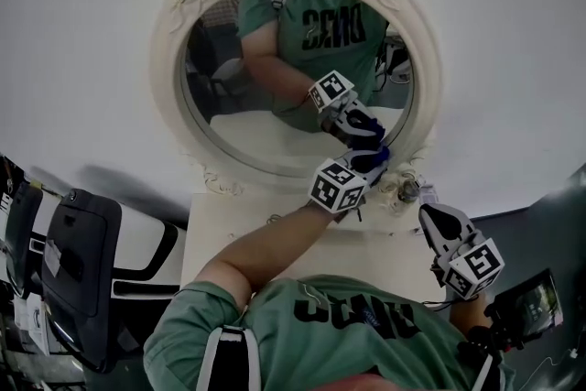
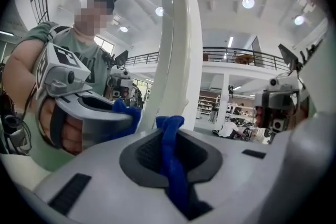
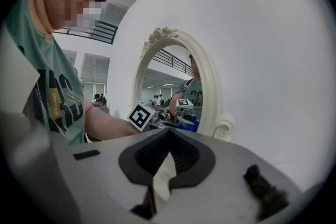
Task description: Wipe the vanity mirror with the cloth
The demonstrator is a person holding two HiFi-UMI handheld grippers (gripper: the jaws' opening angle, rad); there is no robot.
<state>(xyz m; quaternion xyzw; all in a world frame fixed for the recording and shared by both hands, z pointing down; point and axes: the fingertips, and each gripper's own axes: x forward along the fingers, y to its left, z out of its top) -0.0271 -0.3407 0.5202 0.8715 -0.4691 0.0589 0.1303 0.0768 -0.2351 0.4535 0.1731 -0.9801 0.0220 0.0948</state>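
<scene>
Right tongs (image 1: 438, 217), jaws together and empty, hover at the desk's (image 1: 220, 233) right side. Farther off, left tongs (image 1: 371, 162) clamp the blue cloth (image 1: 379, 153) against the vanity mirror's (image 1: 247, 128) lower right glass.

Left claw (image 2: 167, 131), right claw (image 3: 169, 132): seemingly closed

Honestly, nothing here I can properly read. The green shirt (image 1: 284, 325) below the mirror (image 1: 169, 96) has chunky black letters across the chest, but they're too warped to make out.
</scene>
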